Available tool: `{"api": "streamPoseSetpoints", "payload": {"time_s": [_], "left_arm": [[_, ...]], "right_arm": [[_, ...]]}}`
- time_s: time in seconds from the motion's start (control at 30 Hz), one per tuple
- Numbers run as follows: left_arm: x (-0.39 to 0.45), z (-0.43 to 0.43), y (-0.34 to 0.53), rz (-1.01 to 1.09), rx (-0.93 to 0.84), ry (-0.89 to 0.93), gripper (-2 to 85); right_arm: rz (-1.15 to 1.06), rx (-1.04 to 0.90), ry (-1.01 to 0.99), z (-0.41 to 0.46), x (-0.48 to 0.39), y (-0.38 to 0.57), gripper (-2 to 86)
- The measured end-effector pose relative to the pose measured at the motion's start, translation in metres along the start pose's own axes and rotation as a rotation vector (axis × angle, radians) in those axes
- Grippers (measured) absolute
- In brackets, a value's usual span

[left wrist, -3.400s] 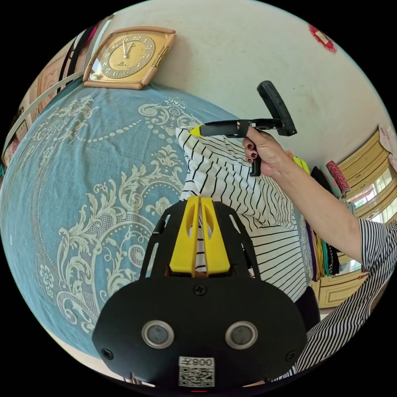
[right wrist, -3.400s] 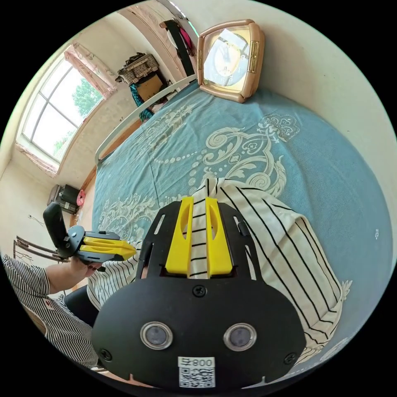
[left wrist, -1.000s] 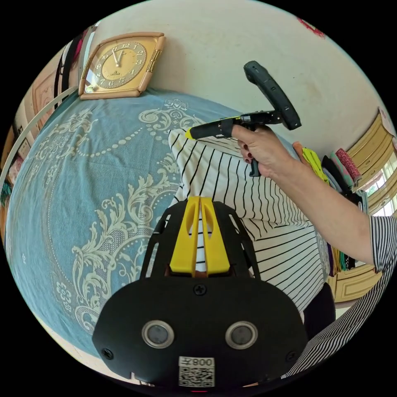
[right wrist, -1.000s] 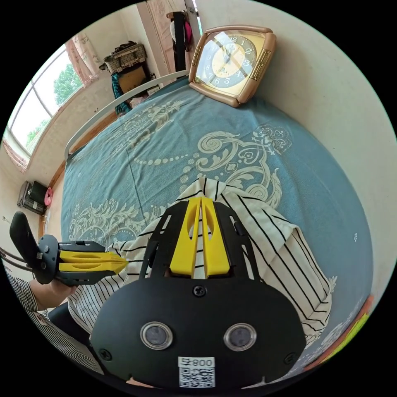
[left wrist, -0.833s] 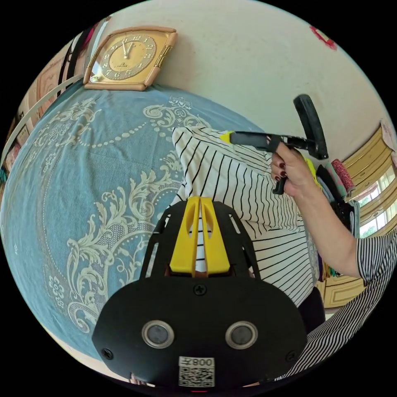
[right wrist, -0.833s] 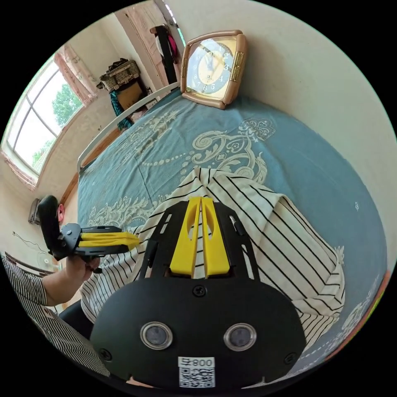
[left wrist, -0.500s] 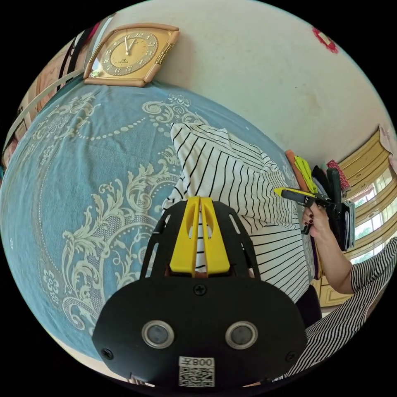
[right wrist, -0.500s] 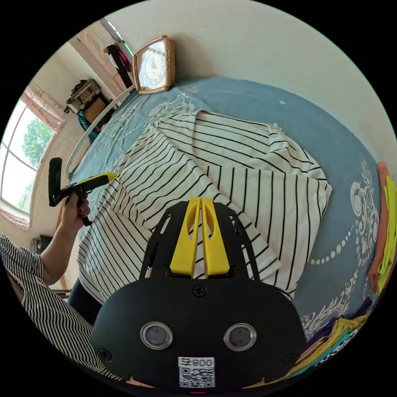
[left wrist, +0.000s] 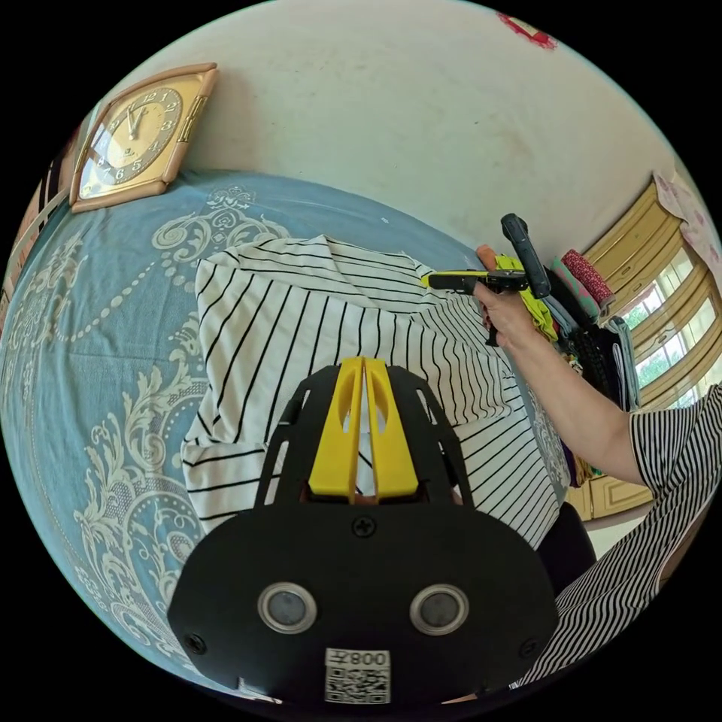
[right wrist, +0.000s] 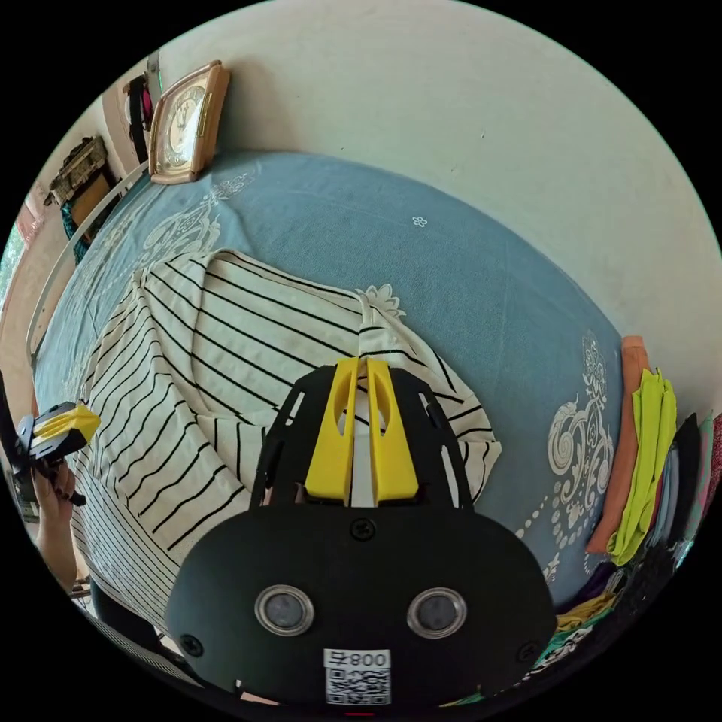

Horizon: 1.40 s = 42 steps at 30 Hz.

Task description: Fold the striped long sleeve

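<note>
striped long sleeve (left wrist: 301, 331) lies partly folded on the bed (left wrist: 98, 301). right hand-held gripper (right wrist: 359, 365) pinches a bunched corner at its far side, nearer the wall; left hand-held gripper (left wrist: 363, 362) is closed over its near edge, grip uncertain.

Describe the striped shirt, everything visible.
The shirt is cream with thin black stripes, soft knit by its look. It lies partly folded on the blue patterned bedspread, layers overlapping, its lower edge hanging off the bed toward the person. The left tongs sit shut over it; the right tongs pinch a raised fold.
</note>
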<state>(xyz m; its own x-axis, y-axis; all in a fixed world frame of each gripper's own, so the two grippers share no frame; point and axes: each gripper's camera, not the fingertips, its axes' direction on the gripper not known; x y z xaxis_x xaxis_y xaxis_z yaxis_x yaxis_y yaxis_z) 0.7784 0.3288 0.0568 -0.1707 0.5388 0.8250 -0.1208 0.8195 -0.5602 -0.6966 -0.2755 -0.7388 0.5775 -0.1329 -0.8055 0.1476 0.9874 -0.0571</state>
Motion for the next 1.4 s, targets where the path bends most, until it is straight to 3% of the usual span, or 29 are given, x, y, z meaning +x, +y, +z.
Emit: {"api": "streamPoseSetpoints", "payload": {"time_s": [0.27,0.57,0.63,0.87,0.97,1.13,1.2,1.4], "left_arm": [[0.028,-0.006,-0.05,0.069,0.044,0.002,0.1],[0.033,0.027,-0.134,0.076,-0.053,-0.121,0.1],[0.035,0.046,-0.147,0.078,-0.158,-0.142,0.1],[0.052,0.043,-0.156,0.122,-0.149,-0.172,0.1],[0.055,0.04,-0.16,0.116,-0.155,-0.169,0.1],[0.067,0.034,-0.158,0.141,-0.121,-0.196,0.2],[0.067,0.04,-0.158,0.145,-0.141,-0.194,0.2],[0.068,-0.002,-0.132,0.104,-0.067,-0.137,0.1]], "right_arm": [[0.155,0.117,-0.483,0.025,0.075,0.035,0.3],[0.138,0.129,-0.422,0.051,0.091,0.07,0.7],[0.125,0.078,-0.356,0.07,0.086,0.071,1.0],[-0.011,0.072,-0.233,0.094,0.051,0.081,4.4],[-0.019,0.045,-0.283,0.095,0.05,0.087,7.4],[0.004,0.128,-0.269,0.084,0.054,0.118,6.1],[0.0,0.03,-0.24,0.114,0.049,0.122,5.3],[0.003,0.044,-0.276,0.105,0.053,0.146,1.1]]}}
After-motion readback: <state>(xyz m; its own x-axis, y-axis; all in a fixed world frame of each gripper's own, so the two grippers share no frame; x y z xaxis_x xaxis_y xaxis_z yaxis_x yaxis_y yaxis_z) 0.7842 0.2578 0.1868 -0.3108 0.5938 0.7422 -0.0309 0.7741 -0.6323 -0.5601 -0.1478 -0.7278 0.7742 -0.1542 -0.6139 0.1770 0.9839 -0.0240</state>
